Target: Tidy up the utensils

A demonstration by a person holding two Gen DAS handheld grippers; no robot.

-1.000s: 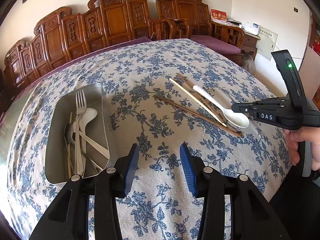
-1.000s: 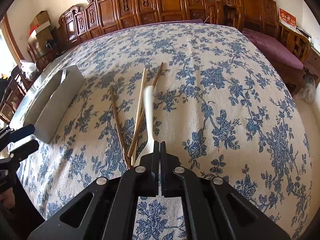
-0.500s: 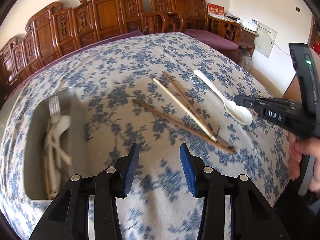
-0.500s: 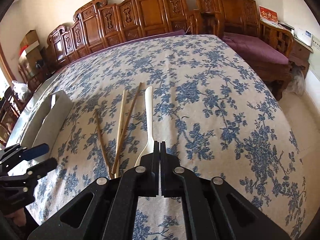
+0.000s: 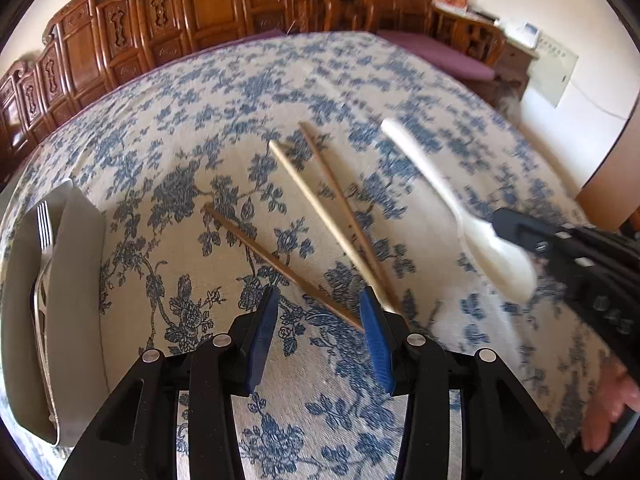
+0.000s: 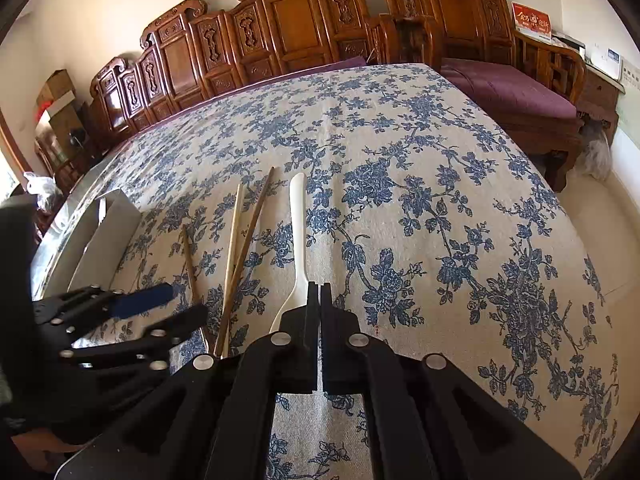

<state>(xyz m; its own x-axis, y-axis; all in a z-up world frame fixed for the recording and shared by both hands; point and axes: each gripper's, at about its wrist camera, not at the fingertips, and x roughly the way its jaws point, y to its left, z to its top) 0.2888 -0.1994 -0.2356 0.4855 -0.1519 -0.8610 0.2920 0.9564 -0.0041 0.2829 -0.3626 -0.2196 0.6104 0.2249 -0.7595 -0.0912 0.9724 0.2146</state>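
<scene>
Three chopsticks lie on the floral tablecloth: a dark one [image 5: 280, 266], a pale one [image 5: 324, 220] and a brown one [image 5: 344, 216], the last two crossing at their near ends. A white spoon [image 5: 460, 208] lies to their right, bowl toward me. My left gripper [image 5: 319, 294] is open and hovers over the near end of the dark chopstick, with nothing pinched. My right gripper [image 6: 320, 292] is shut and empty, and its tips cover the bowl of the spoon [image 6: 298, 220]. In the right wrist view the left gripper [image 6: 186, 300] sits beside the chopsticks [image 6: 236, 232].
A metal tray [image 5: 80, 240] at the table's left holds a fork [image 5: 44, 220] and other cutlery, mostly hidden by its wall. Carved wooden chairs [image 6: 300, 12] line the far side. A hand [image 5: 608, 400] holds the right gripper [image 5: 504, 220].
My left gripper has swung right from the tray and sunk toward the chopsticks' near ends, still open. The right gripper has stayed shut over the spoon bowl, only rolling a little.
</scene>
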